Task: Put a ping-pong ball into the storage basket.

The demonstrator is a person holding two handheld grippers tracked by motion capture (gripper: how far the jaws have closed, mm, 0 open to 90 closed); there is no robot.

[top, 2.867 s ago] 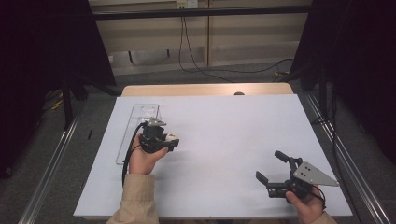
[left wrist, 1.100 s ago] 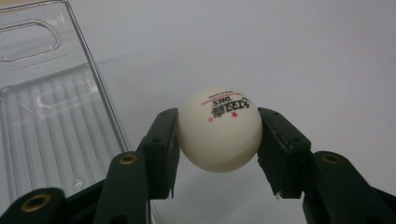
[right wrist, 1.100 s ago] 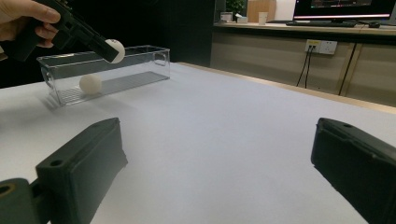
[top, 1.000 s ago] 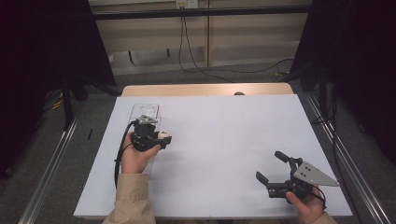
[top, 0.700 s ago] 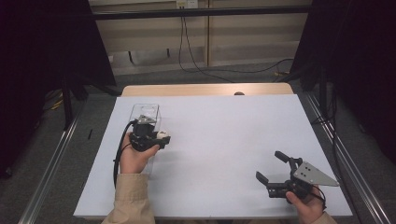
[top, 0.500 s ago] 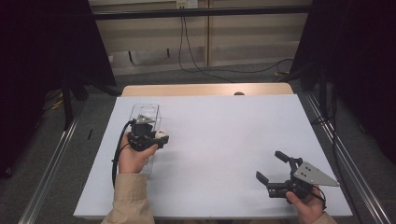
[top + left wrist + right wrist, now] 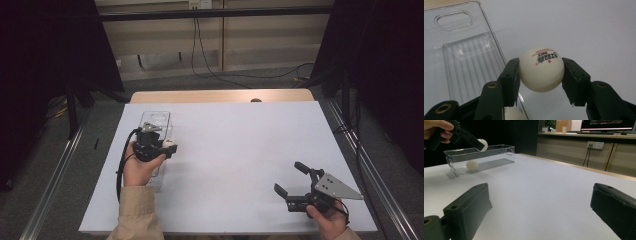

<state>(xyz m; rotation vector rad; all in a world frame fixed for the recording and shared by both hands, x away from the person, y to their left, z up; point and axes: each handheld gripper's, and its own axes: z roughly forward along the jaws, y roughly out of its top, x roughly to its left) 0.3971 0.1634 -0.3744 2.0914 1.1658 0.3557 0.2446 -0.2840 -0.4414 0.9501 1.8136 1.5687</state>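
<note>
A clear plastic bin (image 7: 159, 119) lies lengthwise at the table's left. My left gripper (image 7: 169, 148) hovers over the bin's near right wall, shut on a white ping-pong ball (image 7: 541, 68) with red and black print. The ball is pinched between both black jaws, above the bin's rim (image 7: 499, 53). A second white ball (image 7: 472, 165) rests on the ribbed floor inside the bin (image 7: 496, 150), below the held ball (image 7: 483, 144). My right gripper (image 7: 289, 178) sits low at the front right, open, with nothing between its jaws.
The white table top (image 7: 240, 145) stretches between the two grippers. A wooden strip (image 7: 220, 96) borders its far edge. Metal rails (image 7: 55, 175) run along both sides, and cables lie on the floor beyond the table.
My left gripper has carried the ball a little to the left, over the bin's right wall. The right gripper has stayed where it was, still open.
</note>
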